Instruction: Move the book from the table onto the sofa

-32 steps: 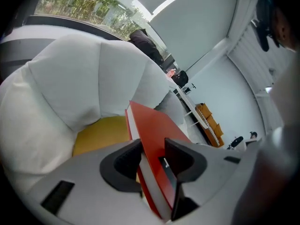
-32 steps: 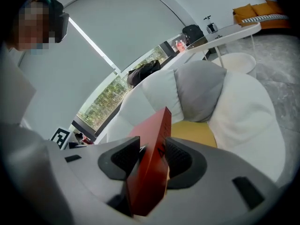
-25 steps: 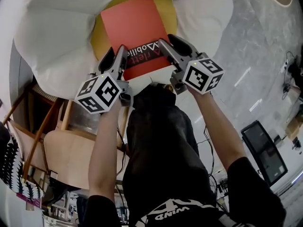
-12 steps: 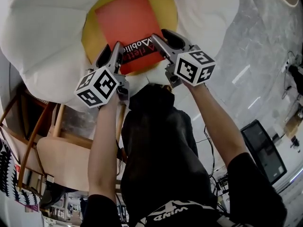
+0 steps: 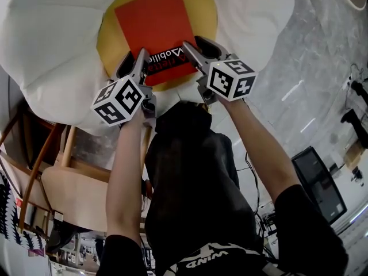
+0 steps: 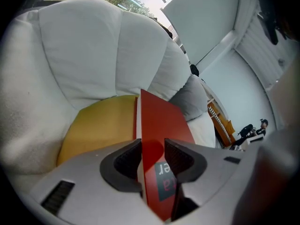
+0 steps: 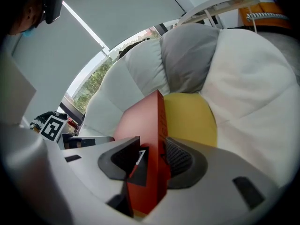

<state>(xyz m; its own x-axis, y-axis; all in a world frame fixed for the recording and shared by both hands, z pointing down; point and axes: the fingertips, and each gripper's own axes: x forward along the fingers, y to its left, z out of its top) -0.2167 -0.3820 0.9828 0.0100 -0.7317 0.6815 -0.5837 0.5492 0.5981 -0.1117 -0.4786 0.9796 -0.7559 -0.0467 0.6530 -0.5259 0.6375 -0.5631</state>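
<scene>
Book (image 5: 152, 27) clamped at near edge by L claw (image 5: 137, 66) & R claw (image 5: 194, 49); set it flat on sofa (image 5: 52, 56), hands level.

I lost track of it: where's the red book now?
The book is top centre in the head view, over the yellow cushion of the white sofa, its near edge held by the left gripper and right gripper.
</scene>
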